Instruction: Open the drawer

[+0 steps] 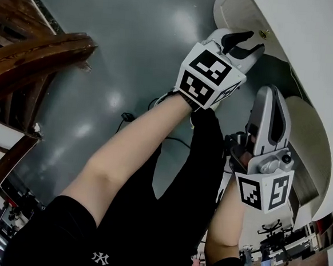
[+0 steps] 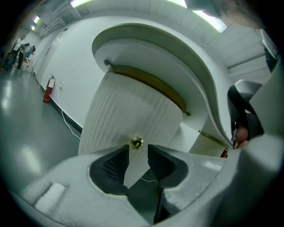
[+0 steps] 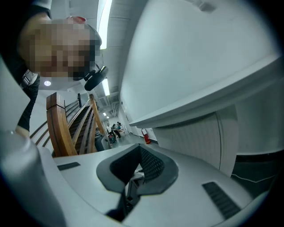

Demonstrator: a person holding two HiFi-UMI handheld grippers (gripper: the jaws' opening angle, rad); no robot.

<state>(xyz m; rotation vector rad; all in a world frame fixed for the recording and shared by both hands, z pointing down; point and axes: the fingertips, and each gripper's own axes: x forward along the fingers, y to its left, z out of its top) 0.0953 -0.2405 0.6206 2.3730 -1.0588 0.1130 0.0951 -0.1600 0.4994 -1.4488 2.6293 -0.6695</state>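
A small brass knob (image 2: 136,143) sits on the ribbed white drawer front (image 2: 128,115) of a curved white cabinet (image 1: 311,49). My left gripper (image 2: 138,153) is open, its dark pads apart, and the knob shows just past the tips, in line with the gap and untouched. In the head view the left gripper (image 1: 248,43) reaches up to the knob (image 1: 264,34) at the cabinet's edge. My right gripper (image 1: 271,95) hangs lower, beside the cabinet. Its pads (image 3: 153,164) meet at the tips with nothing between them.
A wooden stair rail (image 1: 34,62) runs along the left over the glossy grey floor (image 1: 139,41). A cable (image 1: 127,118) lies on the floor. A red fire extinguisher (image 2: 48,88) stands by the far wall, with people (image 2: 20,51) in the distance.
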